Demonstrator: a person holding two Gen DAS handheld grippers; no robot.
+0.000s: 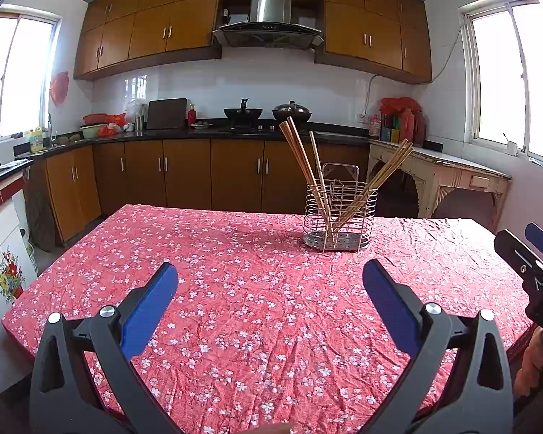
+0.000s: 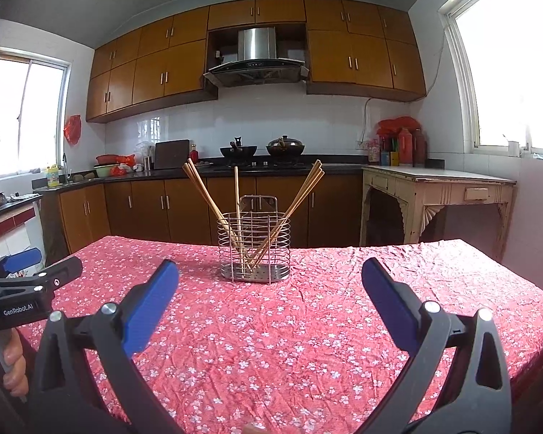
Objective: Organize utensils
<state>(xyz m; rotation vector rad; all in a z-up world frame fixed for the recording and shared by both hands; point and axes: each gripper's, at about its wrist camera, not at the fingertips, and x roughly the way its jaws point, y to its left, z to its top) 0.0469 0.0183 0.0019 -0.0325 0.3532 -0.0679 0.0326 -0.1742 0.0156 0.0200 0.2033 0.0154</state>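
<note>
Wooden chopsticks (image 2: 202, 195) stand splayed in a wire utensil holder (image 2: 254, 253), which sits on the floral tablecloth (image 2: 307, 343) toward the far edge of the tabletop, roughly midway along it in my right wrist view and a little right of centre in the left one. I count two leaning bundles and a single stick between them: one bundle tips up and to the left, the other up and to the right, the single stands nearly upright. Every long axis runs from the holder's base upward, free ends fanned out above the rim.

My left gripper (image 1: 270, 289) is spread wide and holds nothing; my right gripper (image 2: 270, 289) likewise, wide and empty. Both hover over the near half of the cloth, well apart from the holder.

As I judge it, no loose utensils remain on the cloth (at least none that I can see), so the step is tidying the fan. I would close on one bundle above the rim, pads square across the sticks, and steady the holder with the other claw, since so light a wire frame may tip or slide on wrinkled fabric.
</note>
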